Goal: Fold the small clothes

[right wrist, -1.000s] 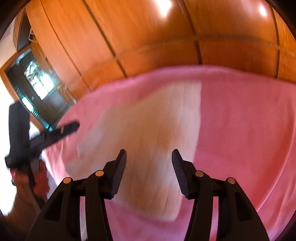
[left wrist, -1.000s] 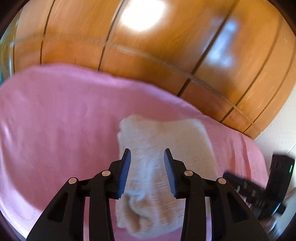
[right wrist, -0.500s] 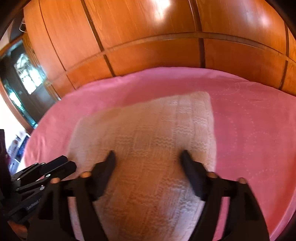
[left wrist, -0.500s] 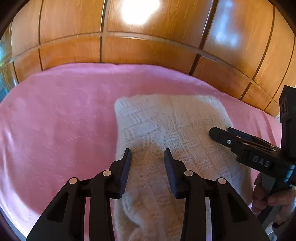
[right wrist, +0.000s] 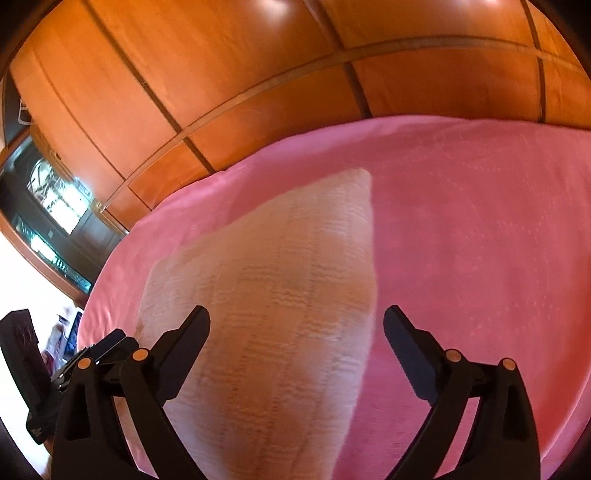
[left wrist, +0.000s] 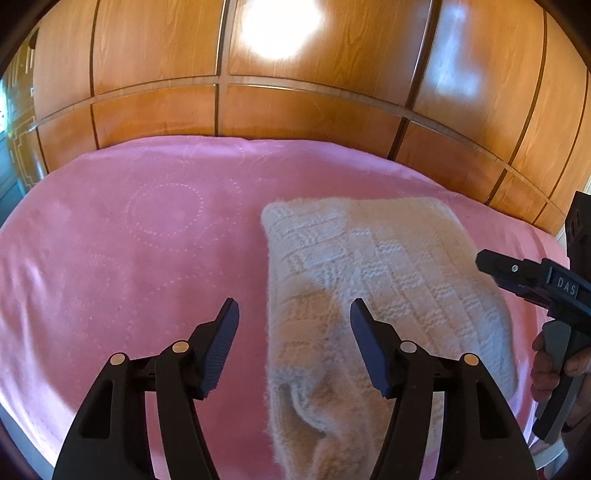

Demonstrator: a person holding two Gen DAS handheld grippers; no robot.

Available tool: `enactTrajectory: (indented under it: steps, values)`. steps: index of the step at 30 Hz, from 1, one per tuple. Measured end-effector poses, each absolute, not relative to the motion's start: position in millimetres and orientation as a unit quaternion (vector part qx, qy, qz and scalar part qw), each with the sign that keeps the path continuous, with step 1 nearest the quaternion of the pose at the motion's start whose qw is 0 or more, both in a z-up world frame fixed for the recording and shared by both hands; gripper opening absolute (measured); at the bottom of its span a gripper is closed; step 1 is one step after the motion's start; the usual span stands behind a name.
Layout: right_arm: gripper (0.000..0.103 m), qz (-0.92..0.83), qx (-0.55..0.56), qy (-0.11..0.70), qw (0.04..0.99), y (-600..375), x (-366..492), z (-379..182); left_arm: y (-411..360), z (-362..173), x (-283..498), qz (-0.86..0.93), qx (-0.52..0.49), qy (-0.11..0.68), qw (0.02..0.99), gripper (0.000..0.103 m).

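On the pink bedspread (left wrist: 110, 258), the cream knit (left wrist: 369, 266) lies under both just-widened, empty hand-held grippers (left wrist: 293, 317) (right wrist: 295, 332).

A pink bedspread (left wrist: 147, 258) with faint dotted circle patterns covers the flat surface and fills the lower part of both views. Behind it stands a glossy orange-brown wooden panelled wall (left wrist: 314, 114), its panels divided by dark grooves and a raised horizontal rail, with bright light glare (left wrist: 280, 29) reflected on it. At the left edge of the right wrist view, a dark-framed glass cabinet (right wrist: 55, 218) shows reflections.
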State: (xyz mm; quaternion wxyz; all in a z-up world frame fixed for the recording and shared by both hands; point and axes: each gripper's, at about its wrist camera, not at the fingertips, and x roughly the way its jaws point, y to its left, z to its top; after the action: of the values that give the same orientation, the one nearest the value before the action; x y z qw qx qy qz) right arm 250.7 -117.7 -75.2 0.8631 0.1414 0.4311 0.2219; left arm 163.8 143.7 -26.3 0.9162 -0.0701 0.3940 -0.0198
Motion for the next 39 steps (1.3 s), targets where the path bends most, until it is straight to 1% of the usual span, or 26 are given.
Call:
enactTrajectory:
  steps: [3, 6, 9, 10, 14, 17, 18, 19, 20, 21, 22, 24, 25, 26, 29, 33, 39]
  values:
    - [0.096, 0.225, 0.157, 0.439, 0.855, -123.4, 255.6, -81.4, 144.1, -30.6, 163.9, -0.021, -0.071, 0.401, 0.913, 0.061]
    - [0.097, 0.237, 0.176, 0.447, 0.845, -126.9, 258.8, -87.6, 144.7, -34.4, 165.2, -0.022, -0.072, 0.405, 0.911, 0.067]
    - [0.098, 0.257, 0.188, 0.453, 0.833, -128.5, 262.6, -90.8, 148.0, -38.9, 168.1, -0.03, -0.082, 0.413, 0.907, 0.067]
    - [0.098, 0.268, 0.195, 0.457, 0.826, -128.5, 264.9, -93.2, 150.9, -41.5, 170.0, -0.039, -0.092, 0.418, 0.903, 0.07]
    - [0.099, 0.308, 0.219, 0.476, 0.794, -128.4, 275.2, -106.9, 169.3, -59.0, 180.1, -0.092, -0.158, 0.438, 0.88, 0.07]
    - [0.099, 0.33, 0.243, 0.488, 0.771, -128.0, 282.7, -118.1, 189.7, -79.7, 190.1, -0.144, -0.242, 0.453, 0.846, 0.07]
    - [0.097, 0.336, 0.243, 0.487, 0.769, -126.5, 283.9, -119.6, 196.2, -87.1, 193.1, -0.161, -0.272, 0.454, 0.833, 0.07]
    - [0.096, 0.338, 0.242, 0.488, 0.768, -125.0, 283.8, -119.5, 199.8, -91.1, 194.6, -0.171, -0.289, 0.453, 0.826, 0.067]
    - [0.091, 0.343, 0.24, 0.489, 0.765, -122.7, 284.0, -119.5, 201.7, -94.4, 195.6, -0.185, -0.302, 0.449, 0.82, 0.062]
    - [0.083, 0.345, 0.238, 0.491, 0.764, -120.8, 284.1, -119.5, 201.4, -97.6, 197.5, -0.212, -0.318, 0.447, 0.809, 0.048]
    - [0.079, 0.344, 0.235, 0.491, 0.765, -119.5, 283.2, -119.0, 201.3, -98.8, 197.2, -0.217, -0.325, 0.444, 0.806, 0.044]
    - [0.059, 0.341, 0.24, 0.487, 0.767, -121.3, 280.2, -116.1, 198.9, -98.1, 195.2, -0.231, -0.328, 0.433, 0.807, 0.034]
    - [0.056, 0.342, 0.243, 0.482, 0.769, -124.5, 276.3, -111.0, 197.3, -95.4, 192.2, -0.235, -0.327, 0.427, 0.809, 0.031]
    - [0.052, 0.343, 0.241, 0.476, 0.773, -126.8, 271.7, -104.8, 195.6, -91.1, 188.8, -0.238, -0.326, 0.422, 0.812, 0.03]
    - [0.048, 0.35, 0.232, 0.451, 0.787, -135.4, 254.7, -83.5, 184.9, -74.6, 181.8, -0.253, -0.32, 0.408, 0.817, 0.028]
    - [0.047, 0.344, 0.226, 0.412, 0.813, -165.4, 227.1, -51.4, 146.3, -50.3, 178.6, -0.298, -0.295, 0.397, 0.816, 0.026]
    - [0.047, 0.278, 0.235, 0.352, 0.862, -258.1, 188.1, -14.7, 44.6, -26.1, 200.1, -0.375, -0.257, 0.396, 0.798, 0.026]
